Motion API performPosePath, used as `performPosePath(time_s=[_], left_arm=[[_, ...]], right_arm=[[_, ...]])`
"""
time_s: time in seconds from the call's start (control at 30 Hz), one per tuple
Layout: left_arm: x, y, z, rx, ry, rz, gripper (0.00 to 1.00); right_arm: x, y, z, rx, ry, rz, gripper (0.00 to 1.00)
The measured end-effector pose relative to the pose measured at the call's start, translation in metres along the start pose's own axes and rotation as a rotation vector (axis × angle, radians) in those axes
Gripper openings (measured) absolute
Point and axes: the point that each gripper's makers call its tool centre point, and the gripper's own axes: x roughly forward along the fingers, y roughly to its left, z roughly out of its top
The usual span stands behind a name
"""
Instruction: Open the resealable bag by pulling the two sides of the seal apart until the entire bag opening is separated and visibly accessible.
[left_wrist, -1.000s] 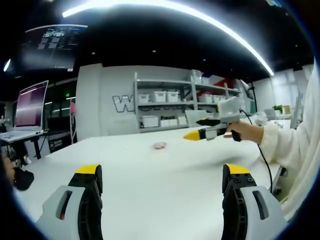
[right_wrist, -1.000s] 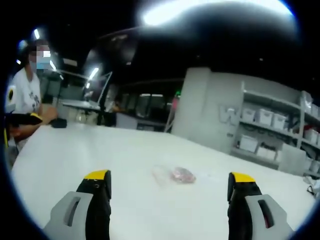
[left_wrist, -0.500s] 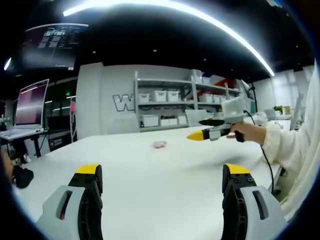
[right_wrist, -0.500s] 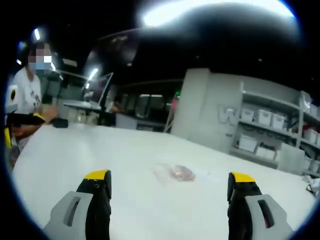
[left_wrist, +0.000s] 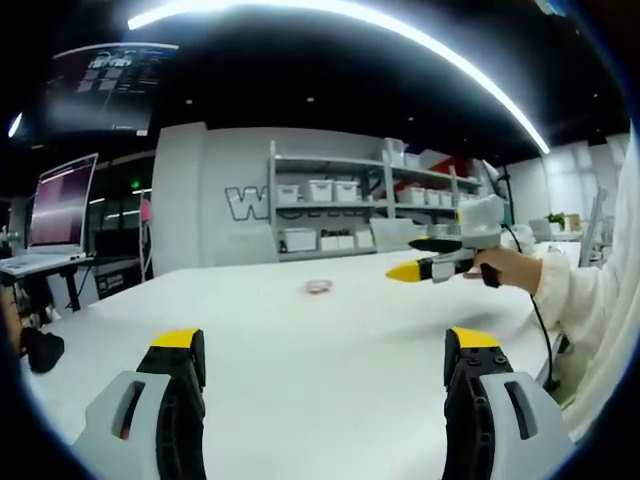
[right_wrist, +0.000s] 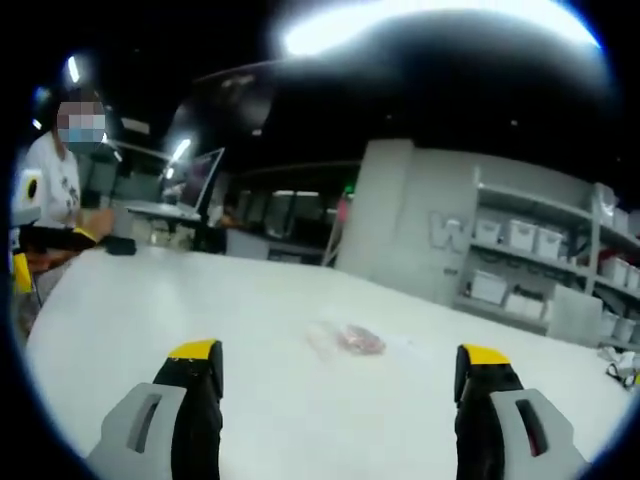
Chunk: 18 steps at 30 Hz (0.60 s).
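Note:
A small clear resealable bag (right_wrist: 347, 339) with something pink inside lies flat on the white table (right_wrist: 200, 310), ahead of my right gripper (right_wrist: 340, 368), whose jaws stand wide open and empty. In the left gripper view the same bag (left_wrist: 319, 288) is a small pinkish spot far across the table. My left gripper (left_wrist: 325, 352) is open too, well short of the bag, nothing between its jaws. The right gripper (left_wrist: 440, 266) also comes in from the right of that view, held by a hand in a white sleeve (left_wrist: 575, 290).
Shelves with white bins (left_wrist: 330, 210) stand behind the table. A laptop (left_wrist: 55, 225) sits at the far left. A person in white (right_wrist: 50, 190) stands at the table's left end. A dark object (right_wrist: 118, 245) lies near that person.
In the left gripper view the right gripper has drifted to the right. The right gripper view has shifted slightly; the bag lies where it was.

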Motion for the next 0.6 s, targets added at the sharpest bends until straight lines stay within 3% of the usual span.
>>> performPosePath(time_s=[0.6], left_arm=[[0.001,-0.004,-0.001,-0.009,0.006,-0.012,0.98]], right_arm=[[-0.029,0.002,0.001,0.001,-0.013,-0.036,0.97]])
